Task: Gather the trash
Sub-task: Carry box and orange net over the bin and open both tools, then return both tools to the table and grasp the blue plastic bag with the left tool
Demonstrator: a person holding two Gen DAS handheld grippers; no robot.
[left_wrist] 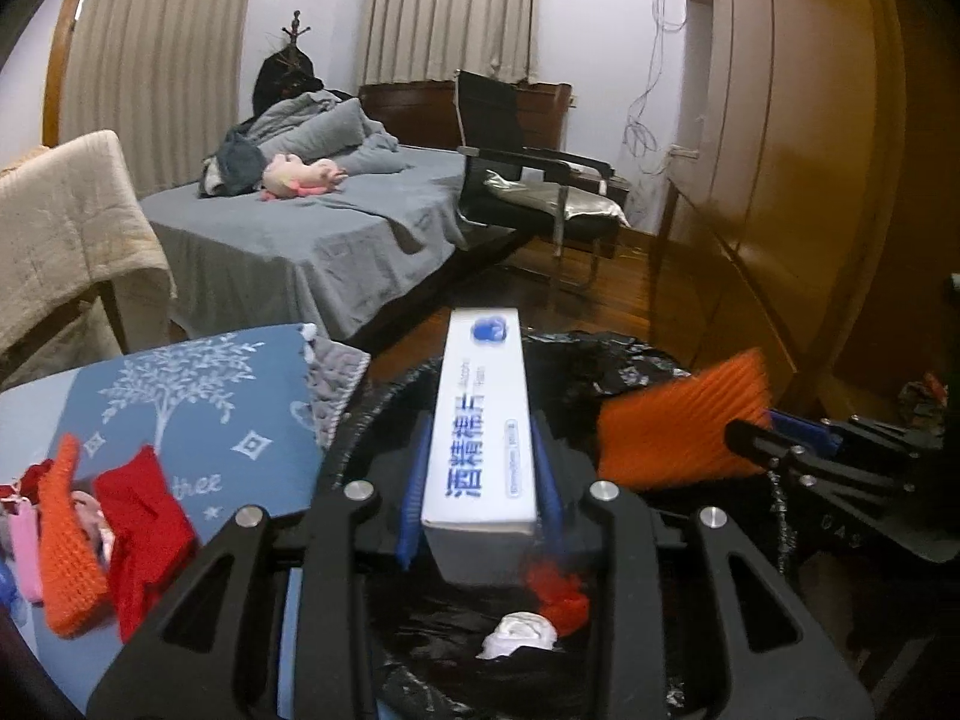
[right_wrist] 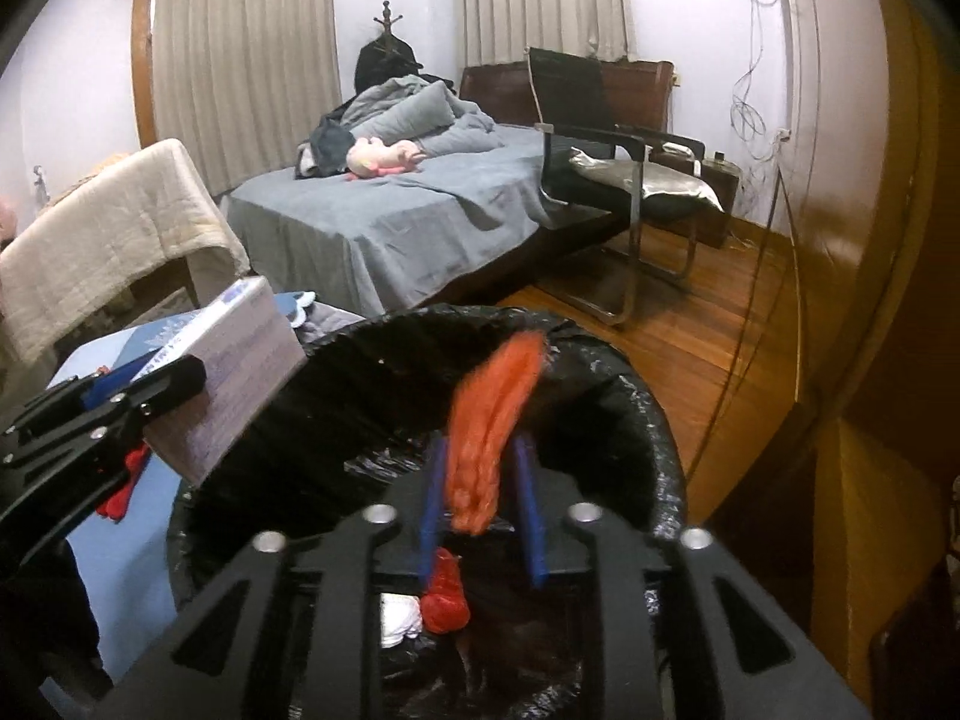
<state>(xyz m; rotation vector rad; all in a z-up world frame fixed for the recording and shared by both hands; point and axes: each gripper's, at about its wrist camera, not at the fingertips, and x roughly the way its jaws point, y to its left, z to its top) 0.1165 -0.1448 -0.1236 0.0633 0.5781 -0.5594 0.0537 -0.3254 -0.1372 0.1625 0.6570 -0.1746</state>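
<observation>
The white box (left_wrist: 483,426) lies lengthwise between the left tool's (left_wrist: 485,480) blue pads, a narrow gap showing along its sides, so whether they press it I cannot tell. The orange knitted piece (right_wrist: 489,426) hangs between the right tool's (right_wrist: 480,480) parted pads, apparently loose. Both sit over the black-lined trash bin (right_wrist: 654,450), where red yarn (right_wrist: 445,597) and white crumpled paper (right_wrist: 399,618) lie below. Left of the left tool, a blue-covered desk (left_wrist: 198,414) carries red and orange knitwear (left_wrist: 102,540).

bin mouth (right_wrist: 654,420) open below, white box (right_wrist: 240,384) crowding its left rim, blue-clothed table (left_wrist: 198,414) alongside
</observation>
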